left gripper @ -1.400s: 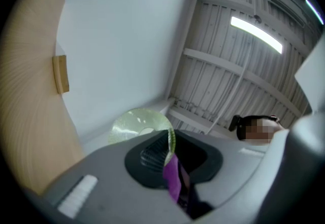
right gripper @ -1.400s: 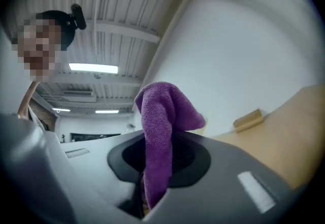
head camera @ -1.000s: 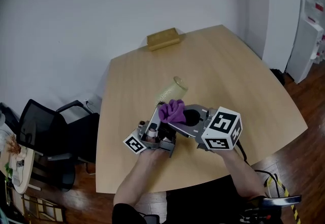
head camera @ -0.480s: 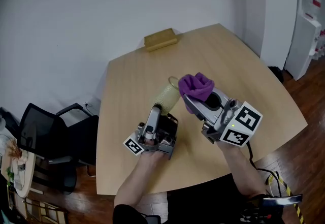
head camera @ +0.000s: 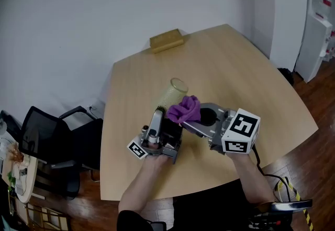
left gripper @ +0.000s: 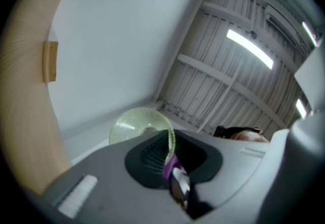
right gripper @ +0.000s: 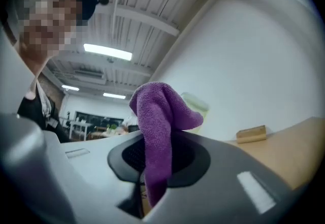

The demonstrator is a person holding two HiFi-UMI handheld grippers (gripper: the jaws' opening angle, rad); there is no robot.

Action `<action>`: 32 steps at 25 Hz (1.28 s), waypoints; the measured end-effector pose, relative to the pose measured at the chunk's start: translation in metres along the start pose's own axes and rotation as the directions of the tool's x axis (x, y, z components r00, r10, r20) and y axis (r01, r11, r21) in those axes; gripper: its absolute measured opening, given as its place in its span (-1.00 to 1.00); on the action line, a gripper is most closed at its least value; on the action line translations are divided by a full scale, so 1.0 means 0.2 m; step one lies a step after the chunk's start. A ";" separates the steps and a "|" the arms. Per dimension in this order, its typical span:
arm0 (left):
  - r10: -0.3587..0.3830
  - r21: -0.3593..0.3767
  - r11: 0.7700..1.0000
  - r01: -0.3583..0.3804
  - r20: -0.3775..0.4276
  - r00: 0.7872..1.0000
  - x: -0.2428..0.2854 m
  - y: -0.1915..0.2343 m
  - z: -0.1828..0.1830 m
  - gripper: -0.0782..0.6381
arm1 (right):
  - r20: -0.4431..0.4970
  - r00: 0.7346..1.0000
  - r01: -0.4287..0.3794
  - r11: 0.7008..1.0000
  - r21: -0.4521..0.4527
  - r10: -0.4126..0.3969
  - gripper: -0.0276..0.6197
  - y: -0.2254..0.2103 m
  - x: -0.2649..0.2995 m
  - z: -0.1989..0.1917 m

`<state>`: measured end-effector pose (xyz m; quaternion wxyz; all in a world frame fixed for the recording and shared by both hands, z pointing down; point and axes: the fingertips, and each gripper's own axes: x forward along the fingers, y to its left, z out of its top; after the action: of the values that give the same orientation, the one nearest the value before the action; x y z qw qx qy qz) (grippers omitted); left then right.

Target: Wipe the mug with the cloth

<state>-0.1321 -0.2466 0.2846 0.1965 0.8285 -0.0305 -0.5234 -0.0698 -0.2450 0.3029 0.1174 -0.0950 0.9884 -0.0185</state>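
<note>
The left gripper (head camera: 164,119) is pointing steeply upward, clamping the mug (head camera: 172,92) by its wall, while the nearly level right gripper (head camera: 187,123) is pinching the purple cloth (head camera: 184,109) just beside it.

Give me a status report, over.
Left gripper shut on mug, tilted up. Right gripper shut on purple cloth, at mug's side. Nothing in the way.

My head camera looks steeply down on the table (head camera: 235,83) from well above. The camera on my left gripper (head camera: 160,116) sits close behind its jaws, tilted up at the ceiling (left gripper: 244,40). The one on my right gripper (head camera: 184,122) looks nearly level toward the wall (right gripper: 264,55). All three share the mug (head camera: 172,92) and the wooden block (head camera: 166,40).
</note>
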 end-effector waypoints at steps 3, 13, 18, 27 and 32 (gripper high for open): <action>-0.049 -0.001 0.999 0.049 0.017 0.999 0.02 -0.05 0.02 -0.64 | 0.258 0.953 0.148 0.987 0.057 -0.158 -0.74 -0.17 -0.20 0.27; -0.099 -0.020 0.995 0.100 0.018 0.995 0.03 -0.09 0.02 -0.63 | -0.014 0.999 -0.033 0.995 -0.096 0.032 -0.74 0.07 0.07 -0.02; -0.106 0.003 0.994 0.106 0.007 0.994 0.01 -0.10 0.02 -0.65 | -0.110 0.994 -0.010 0.989 -0.150 -0.007 -0.73 0.05 0.02 -0.11; -0.205 0.101 0.973 0.209 -0.047 0.978 0.02 -0.20 -0.01 -0.65 | 0.660 0.748 -0.389 0.757 0.525 -0.074 -0.74 -0.18 -0.30 0.40; -0.237 0.110 0.963 0.246 -0.091 0.967 0.03 -0.25 -0.07 -0.63 | 0.592 0.806 -0.430 0.674 0.601 -0.014 -0.74 -0.04 -0.09 0.20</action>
<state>-0.1252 -0.1973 0.2666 0.0819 0.8560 0.0467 -0.5083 -0.0423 -0.2494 0.2679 0.4252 0.0759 0.8287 -0.3559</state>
